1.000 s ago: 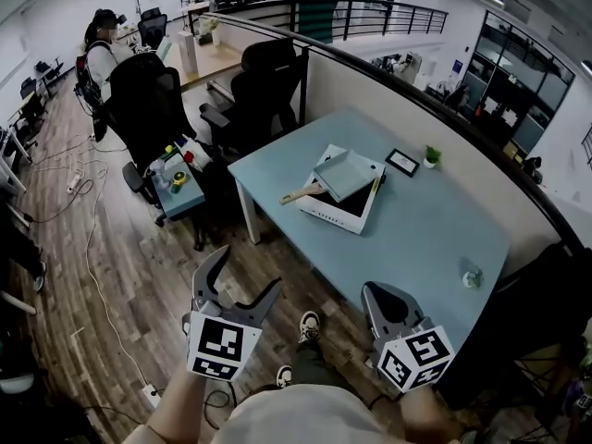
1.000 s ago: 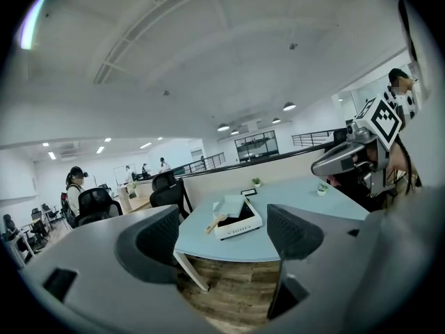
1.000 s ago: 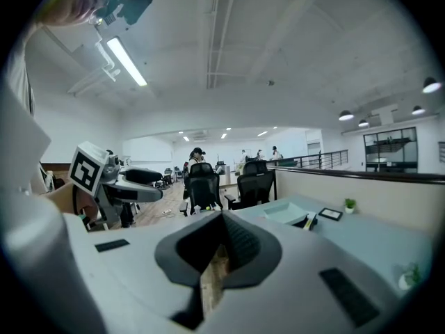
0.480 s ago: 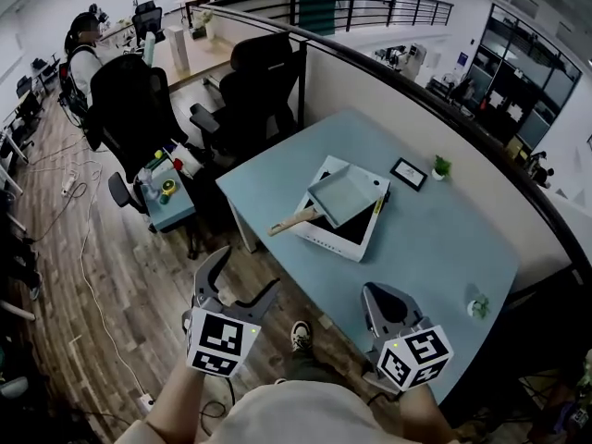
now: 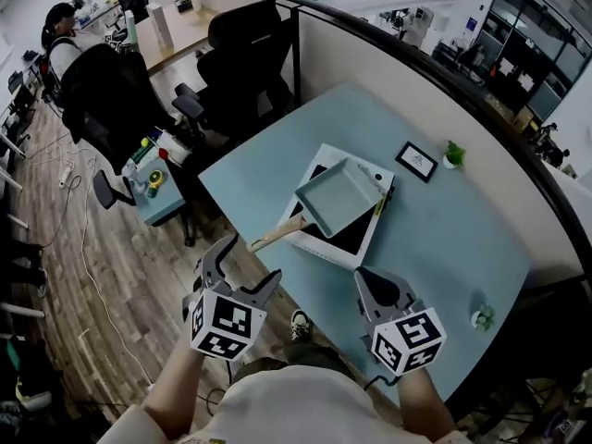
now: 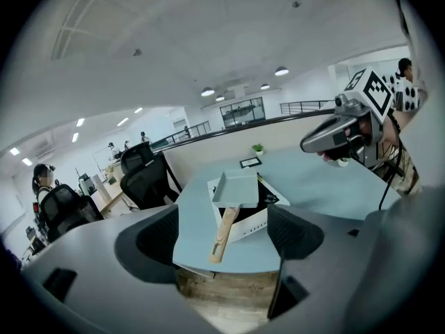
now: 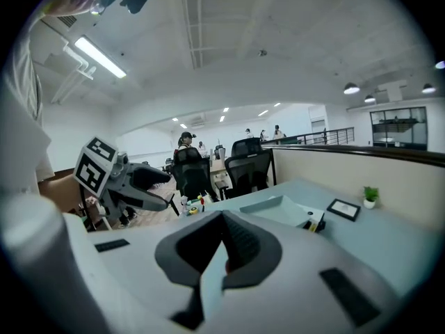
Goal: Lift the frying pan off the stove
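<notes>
Frying pan [image 5: 338, 195] sits on the stove [image 5: 326, 250], its wooden handle [image 5: 277, 234] pointing toward the left gripper [image 5: 248, 265], jaws apart and empty; right gripper [image 5: 372, 289] jaws together. A grip far out on the handle could tilt the pan

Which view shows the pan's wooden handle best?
Left gripper view: the wooden handle lies full length, close and unobstructed. Head view shows it small, from above. Right gripper view shows only the pan body; the handle isn't visible there.
</notes>
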`<state>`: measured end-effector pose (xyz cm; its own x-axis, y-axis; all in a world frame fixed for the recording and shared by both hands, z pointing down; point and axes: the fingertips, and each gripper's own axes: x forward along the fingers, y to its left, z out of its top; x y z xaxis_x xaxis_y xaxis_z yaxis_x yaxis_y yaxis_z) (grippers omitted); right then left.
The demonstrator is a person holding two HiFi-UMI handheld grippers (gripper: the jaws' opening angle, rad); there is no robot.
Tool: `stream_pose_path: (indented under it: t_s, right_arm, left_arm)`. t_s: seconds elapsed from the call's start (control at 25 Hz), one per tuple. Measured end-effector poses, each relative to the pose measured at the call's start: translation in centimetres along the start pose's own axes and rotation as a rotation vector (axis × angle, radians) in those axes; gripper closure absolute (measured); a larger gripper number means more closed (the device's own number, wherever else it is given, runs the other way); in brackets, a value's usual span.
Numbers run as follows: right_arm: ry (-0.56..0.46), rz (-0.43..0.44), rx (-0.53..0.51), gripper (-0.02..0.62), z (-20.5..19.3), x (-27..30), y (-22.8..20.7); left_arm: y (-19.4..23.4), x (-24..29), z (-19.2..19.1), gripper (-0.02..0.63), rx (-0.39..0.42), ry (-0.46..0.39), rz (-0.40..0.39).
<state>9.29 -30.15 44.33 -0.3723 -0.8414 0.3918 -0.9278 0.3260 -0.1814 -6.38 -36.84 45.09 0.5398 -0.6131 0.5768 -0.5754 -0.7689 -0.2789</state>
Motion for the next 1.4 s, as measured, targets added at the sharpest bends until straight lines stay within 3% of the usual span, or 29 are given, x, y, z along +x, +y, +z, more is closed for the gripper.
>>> stream_pose_path:
  t_s: [0.16,0.56,0.68,0.88,1.12,1.4]
  right_arm:
    - [0.024,0.009,0.030,0.591,-1.0,1.5,-2.3]
    - [0.074,-0.029,0.093,0.592,-3.6,3.5,-5.9]
    - [0.091,-0.045,0.112,0.591,-4.7,4.1,-6.8]
    - [0.116,-0.066,0.145,0.591,-6.3,5.4,-7.3]
    - [0.130,-0.089,0.183,0.591,-7.7,7.0,-7.4]
    - [0.154,-0.134,0.228,0.591,-9.8,7.4,-7.8]
  left_arm:
    - [-0.2,3.2,-0.4,0.221,0.024,0.085,-0.041]
    - [0.3,10.4,-1.6,0.222,-0.003,0.181,-0.136]
    - [-0.4,12.6,-2.4,0.222,0.043,0.238,-0.200]
    - [-1.4,15.6,-3.3,0.222,0.074,0.255,-0.288]
    - [-2.2,18.3,-6.8,0.222,0.178,0.414,-0.385]
    - [-4.2,20.6,-9.1,0.239,0.227,0.552,-0.510]
